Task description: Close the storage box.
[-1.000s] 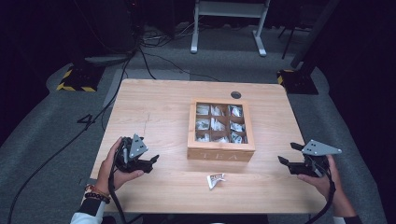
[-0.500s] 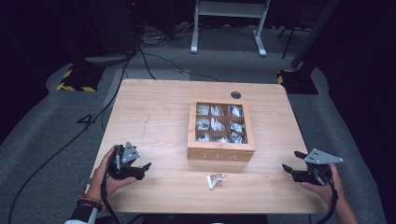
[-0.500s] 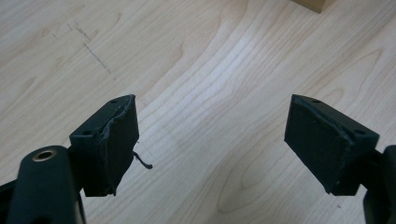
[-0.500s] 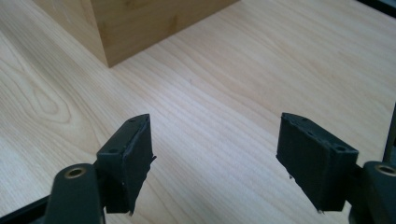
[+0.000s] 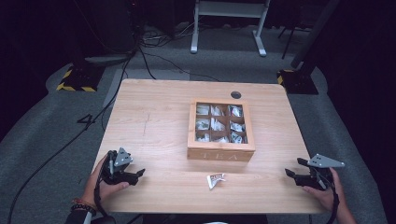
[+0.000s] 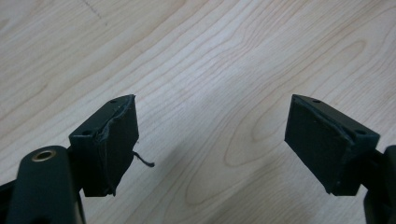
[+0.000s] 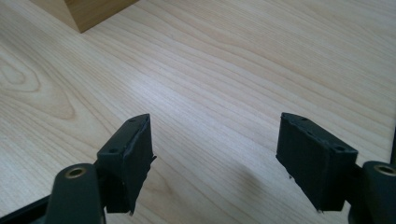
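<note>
**Where the three cameras look**

The high view looks forward and down over the whole light wooden table (image 5: 154, 121). Both gripper views look close along black jaws at this tabletop; the right one shares the wooden tea box (image 7: 88, 11) corner.

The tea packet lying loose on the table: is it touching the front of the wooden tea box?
Apart. In the high view the tea packet lies nearer the person than the wooden tea box, with a strip of bare table between them.
</note>
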`<state>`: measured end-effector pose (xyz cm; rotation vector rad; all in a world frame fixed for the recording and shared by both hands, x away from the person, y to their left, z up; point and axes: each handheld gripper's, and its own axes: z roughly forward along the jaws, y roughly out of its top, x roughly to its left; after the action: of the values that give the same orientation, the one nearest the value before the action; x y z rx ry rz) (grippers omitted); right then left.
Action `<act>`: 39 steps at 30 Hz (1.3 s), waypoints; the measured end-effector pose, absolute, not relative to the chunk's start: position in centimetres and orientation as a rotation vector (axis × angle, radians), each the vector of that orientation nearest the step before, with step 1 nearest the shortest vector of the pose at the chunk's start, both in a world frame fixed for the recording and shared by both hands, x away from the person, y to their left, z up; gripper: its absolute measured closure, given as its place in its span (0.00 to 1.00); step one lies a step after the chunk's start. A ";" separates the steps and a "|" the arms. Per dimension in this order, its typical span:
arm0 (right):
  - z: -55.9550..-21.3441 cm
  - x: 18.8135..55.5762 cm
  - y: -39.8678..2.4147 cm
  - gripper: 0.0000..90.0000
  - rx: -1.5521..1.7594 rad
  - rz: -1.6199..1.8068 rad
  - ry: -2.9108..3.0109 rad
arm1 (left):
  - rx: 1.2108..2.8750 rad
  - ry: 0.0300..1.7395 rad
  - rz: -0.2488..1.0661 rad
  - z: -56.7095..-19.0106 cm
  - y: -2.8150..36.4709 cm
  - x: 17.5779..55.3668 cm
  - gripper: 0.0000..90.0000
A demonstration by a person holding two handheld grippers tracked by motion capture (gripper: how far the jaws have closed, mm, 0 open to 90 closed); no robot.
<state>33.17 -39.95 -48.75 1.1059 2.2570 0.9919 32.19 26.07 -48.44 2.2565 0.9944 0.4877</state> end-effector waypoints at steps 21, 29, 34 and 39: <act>-50.4 33.2 -41.1 0.23 1.227 1.000 2.250 | 2.176 1.060 0.406 -50.4 28.3 31.8 0.18; -50.4 33.2 -41.1 0.23 1.227 1.000 2.251 | 2.165 1.073 0.403 -50.5 28.2 31.8 0.18; -50.4 33.2 -41.1 0.23 1.228 0.999 2.250 | 2.164 1.075 0.405 -50.5 28.2 31.8 0.18; -50.4 33.2 -41.1 0.23 1.235 0.997 2.244 | 2.165 1.074 0.405 -50.5 28.2 31.8 0.18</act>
<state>33.16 -41.05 -50.37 1.2348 2.2444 0.9967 31.81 28.20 -50.48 2.1645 1.0742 0.4054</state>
